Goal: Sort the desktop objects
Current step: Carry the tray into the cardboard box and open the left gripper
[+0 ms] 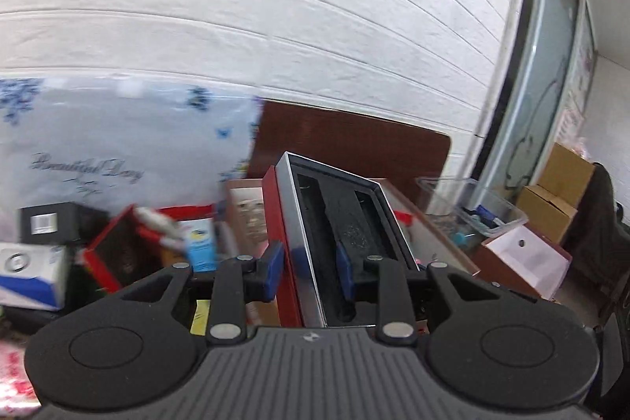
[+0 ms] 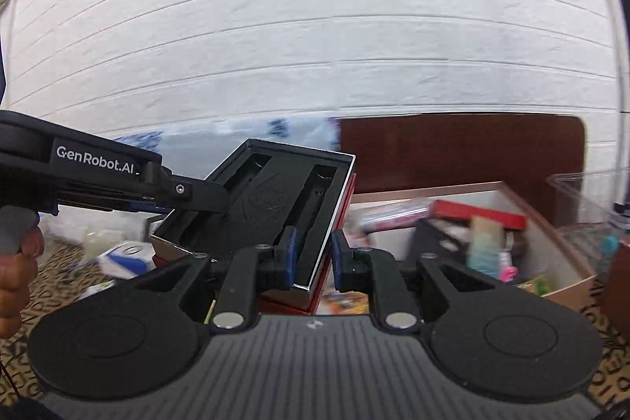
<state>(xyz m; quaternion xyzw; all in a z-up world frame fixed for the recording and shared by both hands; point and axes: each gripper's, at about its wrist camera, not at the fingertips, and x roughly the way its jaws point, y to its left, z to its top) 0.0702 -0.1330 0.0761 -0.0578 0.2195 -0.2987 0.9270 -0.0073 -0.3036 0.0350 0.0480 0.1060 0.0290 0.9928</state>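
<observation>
The desk [image 2: 47, 258] wears a brown cover printed with pale letters. On it, toward the right, sits an open cardboard box [image 2: 567, 254] crowded with small packages; a clear plastic bin [image 1: 472, 207] stands beyond it near the wall. To the left lie a white-and-blue carton [image 1: 31, 274], a black box [image 1: 51, 223] with a label, and an open red box [image 1: 114, 250]. A floral plastic bag [image 1: 118, 144] and a dark wooden board [image 1: 354, 140] stand at the back against the white wall.

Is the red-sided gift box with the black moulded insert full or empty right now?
Empty: the red-sided gift box is lidless and tilted, both long slots in its black moulded insert are bare, and nothing lies on the embossed centre strip.
</observation>
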